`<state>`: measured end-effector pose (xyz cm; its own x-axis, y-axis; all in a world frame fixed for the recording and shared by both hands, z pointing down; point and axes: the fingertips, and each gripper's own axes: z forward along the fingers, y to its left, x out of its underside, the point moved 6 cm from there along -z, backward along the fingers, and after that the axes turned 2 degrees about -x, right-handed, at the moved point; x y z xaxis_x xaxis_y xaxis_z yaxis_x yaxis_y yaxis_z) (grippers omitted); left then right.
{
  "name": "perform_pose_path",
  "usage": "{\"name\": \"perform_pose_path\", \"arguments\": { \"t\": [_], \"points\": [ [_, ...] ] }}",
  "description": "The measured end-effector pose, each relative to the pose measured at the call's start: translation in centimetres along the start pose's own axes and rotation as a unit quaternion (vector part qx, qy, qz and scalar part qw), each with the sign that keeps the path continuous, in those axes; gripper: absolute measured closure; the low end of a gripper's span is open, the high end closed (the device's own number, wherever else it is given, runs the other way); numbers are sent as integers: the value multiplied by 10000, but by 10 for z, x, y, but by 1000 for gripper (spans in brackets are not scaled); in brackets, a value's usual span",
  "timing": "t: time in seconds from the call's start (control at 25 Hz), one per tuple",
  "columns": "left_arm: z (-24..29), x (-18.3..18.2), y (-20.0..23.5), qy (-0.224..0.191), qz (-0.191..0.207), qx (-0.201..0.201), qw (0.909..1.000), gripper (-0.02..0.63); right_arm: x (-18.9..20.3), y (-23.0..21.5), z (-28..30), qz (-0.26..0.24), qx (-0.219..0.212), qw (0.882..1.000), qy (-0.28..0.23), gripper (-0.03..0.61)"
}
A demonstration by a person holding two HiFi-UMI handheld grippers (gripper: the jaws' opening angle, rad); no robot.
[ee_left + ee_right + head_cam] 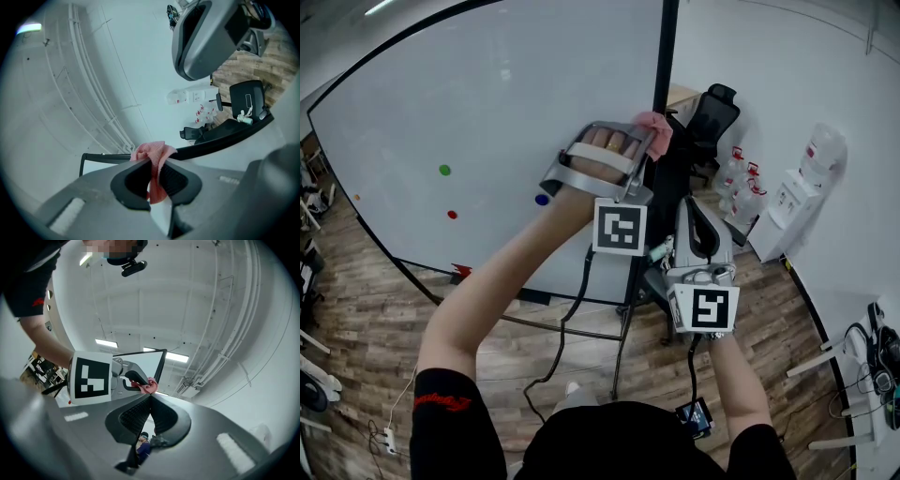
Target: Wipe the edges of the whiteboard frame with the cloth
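- My left gripper (645, 134) is clamped hard on the pink cloth (152, 152). The jaws pinch its middle, and a crumpled tuft sticks out past the tips.
- The cloth sits at the black frame (664, 56), on the right-hand edge of the whiteboard (487, 103) (it looks like it's touching, but I can't confirm it).
- Handling, my guess: the cloth is light, limp and a little nubby, so it will fold and drag rather than push. The mid-cloth hold looks sound; the free tuft can do the wiping.
- The frame is a thin, hard, smooth dark strip with a rounded corner. The board face is flat and glossy.
- My right gripper (150, 401) has its jaws together with nothing in them, and it is held clear of the board.
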<state>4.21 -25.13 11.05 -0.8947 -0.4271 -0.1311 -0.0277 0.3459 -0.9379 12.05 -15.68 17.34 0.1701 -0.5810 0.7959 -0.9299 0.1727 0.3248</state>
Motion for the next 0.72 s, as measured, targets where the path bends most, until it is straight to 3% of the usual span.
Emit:
{"name": "perform_pose_path", "arguments": {
  "t": [0.72],
  "points": [
    [-18,-6,-26,13,-34,160,9999,571,10,9,-17,105,15,9998,154,577]
  ]
}}
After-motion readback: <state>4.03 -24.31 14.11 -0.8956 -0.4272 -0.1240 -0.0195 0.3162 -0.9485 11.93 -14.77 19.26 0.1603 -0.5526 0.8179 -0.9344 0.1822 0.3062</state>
